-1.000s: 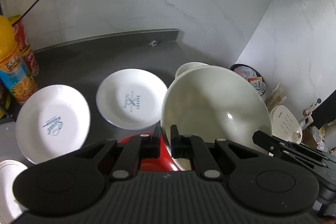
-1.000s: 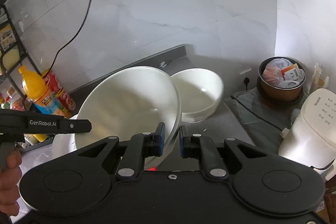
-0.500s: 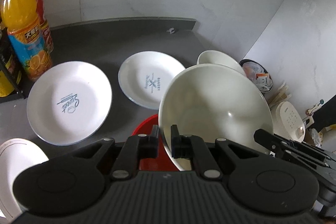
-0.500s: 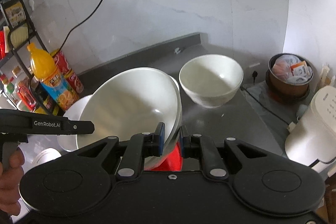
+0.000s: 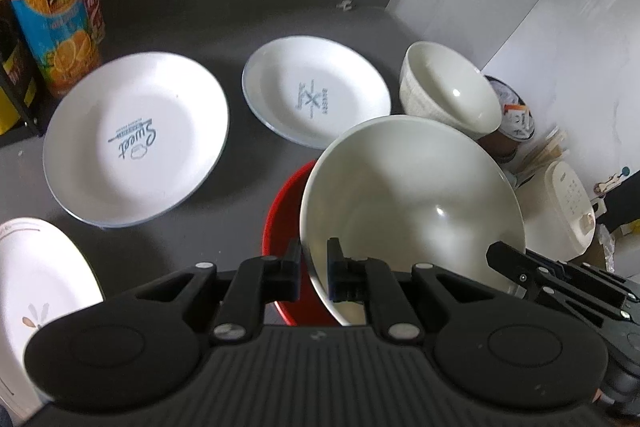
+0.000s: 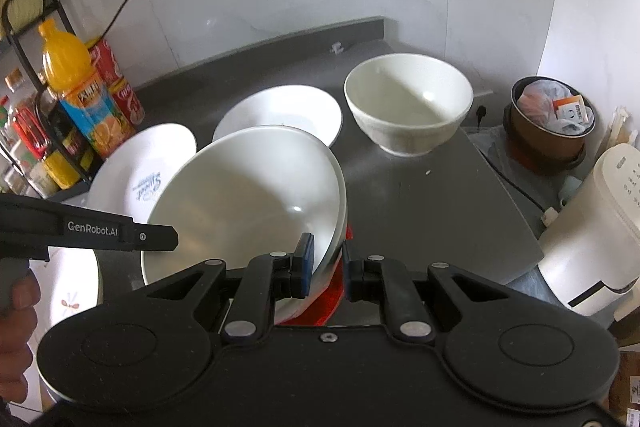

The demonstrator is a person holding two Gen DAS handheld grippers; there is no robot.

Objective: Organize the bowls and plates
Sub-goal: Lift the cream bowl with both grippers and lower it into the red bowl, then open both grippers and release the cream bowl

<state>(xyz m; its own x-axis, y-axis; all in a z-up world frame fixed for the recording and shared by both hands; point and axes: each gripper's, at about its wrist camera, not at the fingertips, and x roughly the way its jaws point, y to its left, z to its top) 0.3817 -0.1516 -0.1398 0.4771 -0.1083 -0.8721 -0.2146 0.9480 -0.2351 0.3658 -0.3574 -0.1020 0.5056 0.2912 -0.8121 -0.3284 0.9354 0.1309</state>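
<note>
A large white bowl (image 5: 412,195) (image 6: 248,195) hangs tilted over a red bowl (image 5: 282,227) (image 6: 334,303); whether the two touch I cannot tell. My left gripper (image 5: 314,267) is shut on its near rim. My right gripper (image 6: 325,263) is shut on the rim at the opposite side. A smaller white bowl (image 5: 448,95) (image 6: 408,107) stands on the dark counter (image 6: 420,195) behind. Two white printed plates (image 5: 136,139) (image 5: 316,91) lie to the left, and a flower-patterned plate (image 5: 36,279) sits at the near left.
An orange juice bottle (image 6: 80,91) and a red can (image 6: 116,83) stand by a wire rack (image 6: 24,123) at the left. Past the counter's right edge are a lined bin (image 6: 552,115) and a white rice cooker (image 6: 592,227). A marble wall closes the back.
Both grippers, still gripping the large bowl, have risen and pulled back from the wall. The small bowl and the plates now show farther off and more fully; more of the red bowl shows.
</note>
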